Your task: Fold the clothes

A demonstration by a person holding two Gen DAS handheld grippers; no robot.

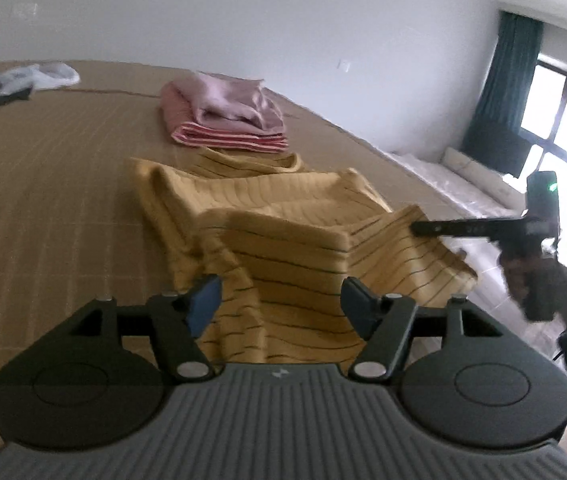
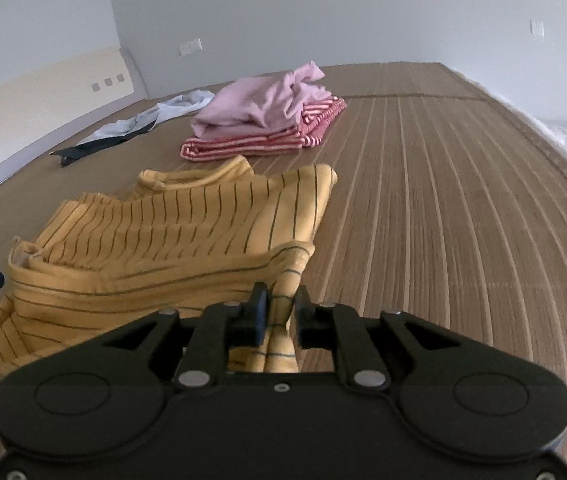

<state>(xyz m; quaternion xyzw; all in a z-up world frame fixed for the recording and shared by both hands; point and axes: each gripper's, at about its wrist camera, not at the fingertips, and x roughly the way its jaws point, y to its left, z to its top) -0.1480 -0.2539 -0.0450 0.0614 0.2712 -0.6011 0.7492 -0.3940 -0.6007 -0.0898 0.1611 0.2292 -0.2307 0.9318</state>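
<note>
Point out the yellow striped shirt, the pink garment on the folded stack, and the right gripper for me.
Yellow shirt (image 2: 187, 220): right wrist view, its striped top layer.
Pink garment (image 2: 259, 106): right wrist view, its crumpled middle.
Right gripper (image 2: 281, 312): right wrist view, between fingertips, pinching shirt fabric.

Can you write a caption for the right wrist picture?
Right tool pinches a yellow striped shirt on the bed mat.

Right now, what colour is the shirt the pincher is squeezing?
Mustard yellow with thin dark stripes; the striped shirt shows best in the right wrist view, pinched by the right gripper.
</note>
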